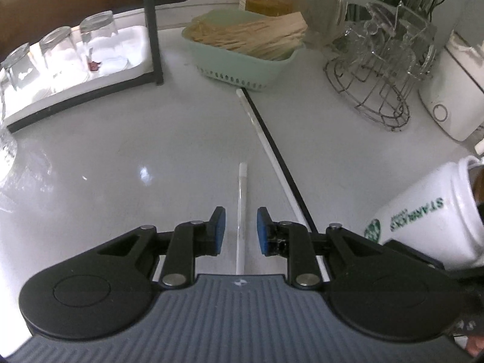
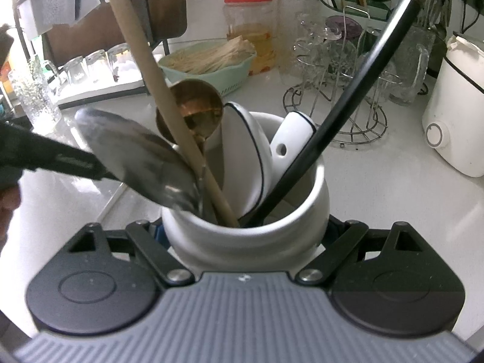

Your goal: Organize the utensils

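1. Leftmost, in the left wrist view, three upturned glasses sit on a white tray at the counter's edge
2. Beyond, a pale green basket is filled with wooden sticks
3. Centre: the left gripper is released, its blue pads apart on either side of a clear straw lying on the white countertop, neither pad touching it
4. Just right of that straw a longer one lies along a black seam
5. Further right stand a wire glass rack and a tilted white mug
6. In the right wrist view, the right gripper is clenched round that mug, fingers against both sides
7. Inside it, left to right: a steel spoon, wooden handle, brass spoon, white ceramic spoons, black handle
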A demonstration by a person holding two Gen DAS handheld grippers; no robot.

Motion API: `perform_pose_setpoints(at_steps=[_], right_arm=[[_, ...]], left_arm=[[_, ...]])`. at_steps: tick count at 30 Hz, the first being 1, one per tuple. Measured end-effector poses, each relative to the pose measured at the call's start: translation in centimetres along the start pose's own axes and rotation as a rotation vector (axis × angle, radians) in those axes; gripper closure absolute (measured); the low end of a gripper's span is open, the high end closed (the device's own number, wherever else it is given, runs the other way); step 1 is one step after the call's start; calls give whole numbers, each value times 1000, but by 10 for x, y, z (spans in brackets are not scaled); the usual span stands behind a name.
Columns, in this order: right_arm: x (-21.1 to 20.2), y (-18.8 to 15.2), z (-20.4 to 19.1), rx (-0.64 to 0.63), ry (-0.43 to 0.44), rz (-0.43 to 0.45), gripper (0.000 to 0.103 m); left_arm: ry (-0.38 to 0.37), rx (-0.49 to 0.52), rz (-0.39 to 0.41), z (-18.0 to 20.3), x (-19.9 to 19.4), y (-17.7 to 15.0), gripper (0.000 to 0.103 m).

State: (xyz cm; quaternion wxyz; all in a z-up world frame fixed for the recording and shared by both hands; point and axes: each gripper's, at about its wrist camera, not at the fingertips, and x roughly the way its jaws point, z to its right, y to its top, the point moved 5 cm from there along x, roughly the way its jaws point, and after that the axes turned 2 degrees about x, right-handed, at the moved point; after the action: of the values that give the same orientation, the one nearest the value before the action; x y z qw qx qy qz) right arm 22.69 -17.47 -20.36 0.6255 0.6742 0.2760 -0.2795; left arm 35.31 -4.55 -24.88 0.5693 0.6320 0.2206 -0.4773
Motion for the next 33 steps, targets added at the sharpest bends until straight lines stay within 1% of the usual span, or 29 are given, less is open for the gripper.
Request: perform_pose_setpoints(at_steps=[5, 8, 11, 13, 14, 16, 17, 18, 20, 24, 26, 27, 29, 33], right_arm=[[-1, -1, 0, -8, 5, 6, 11], [-1, -2, 0, -4, 8, 7, 11], [-1, -2, 0, -12, 10, 11, 11], [-1, -2, 0, -16, 13, 11, 11], [-1, -2, 0, -19, 15, 10, 11], [-1, -2, 0, -23, 19, 9, 11], [-1, -2, 0, -24, 20, 8, 11], [-1, -2, 0, -24, 20, 7, 11], [-1, -2, 0, -25, 20, 3, 11], [0, 2, 0, -32, 21, -32, 11], [2, 5, 0, -37, 23, -56, 11], [4, 6, -1, -39, 24, -70, 11], [5, 8, -1, -38, 23, -87, 11], [6, 8, -2, -21, 13, -93, 11]], left_arm=[[23, 32, -25, 3, 17, 4, 77], [46, 84, -12, 10, 22, 8, 77], [57, 93, -22, 13, 27, 14, 78], [57, 82, -41, 13, 29, 18, 78], [58, 74, -49, 13, 30, 20, 79], [62, 80, -60, 14, 31, 22, 85], [52, 94, -66, 16, 31, 22, 93], [46, 100, -72, 18, 32, 23, 95], [50, 118, -70, 21, 32, 23, 95], [40, 133, -86, 21, 31, 23, 96], [-1, 150, -101, 25, 29, 20, 96], [-6, 166, -108, 27, 28, 18, 96], [-19, 192, -100, 32, 21, 18, 96], [-47, 160, -60, 30, 1, 29, 96]])
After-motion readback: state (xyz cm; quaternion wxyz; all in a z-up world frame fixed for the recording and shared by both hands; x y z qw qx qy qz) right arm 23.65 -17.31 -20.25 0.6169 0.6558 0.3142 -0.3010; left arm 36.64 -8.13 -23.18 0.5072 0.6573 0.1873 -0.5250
